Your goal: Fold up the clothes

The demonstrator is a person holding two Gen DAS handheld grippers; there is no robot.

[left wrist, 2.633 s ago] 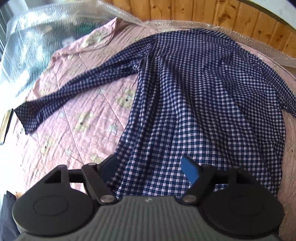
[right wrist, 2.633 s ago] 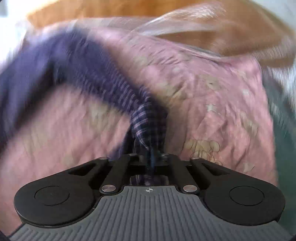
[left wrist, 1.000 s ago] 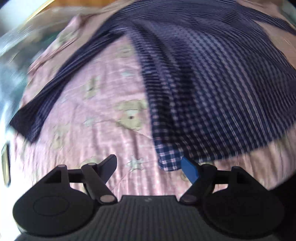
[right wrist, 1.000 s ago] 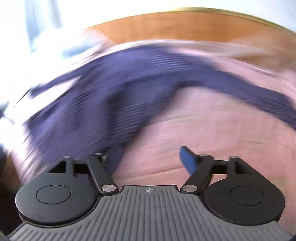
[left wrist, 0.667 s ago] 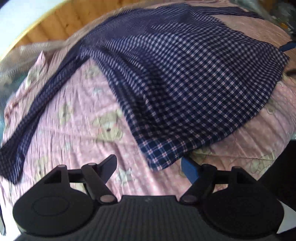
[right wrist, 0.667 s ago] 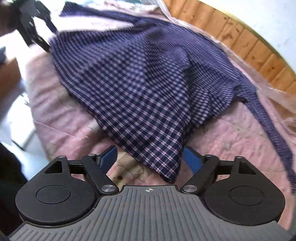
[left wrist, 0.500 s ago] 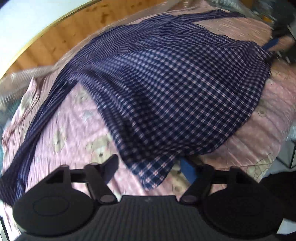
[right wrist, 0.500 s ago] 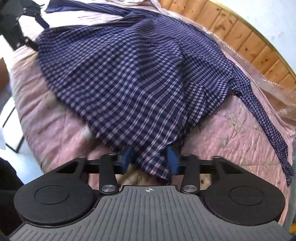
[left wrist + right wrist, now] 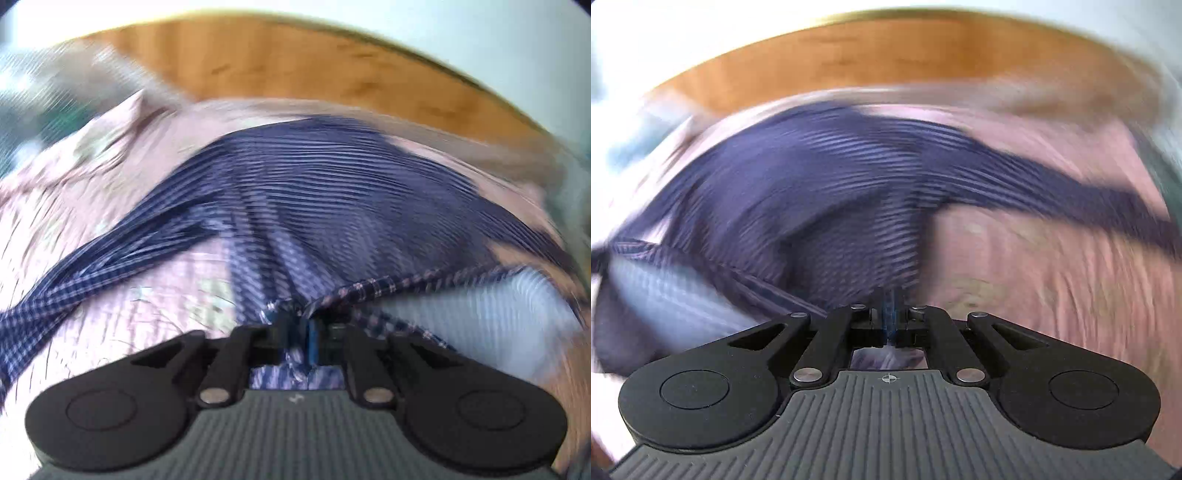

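left wrist: blurred navy checked shirt (image 9: 332, 192), hem lifted

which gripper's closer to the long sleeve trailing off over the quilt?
Left. The sleeve runs off to the side of the left gripper. The right gripper grips the shirt hem elsewhere; another sleeve trails past it.

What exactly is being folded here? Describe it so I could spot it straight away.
Find the pink quilt below the wooden wall panel. Across it spreads a shirt, its near hem pinched by the left gripper and right gripper. Its navy check sets it apart.
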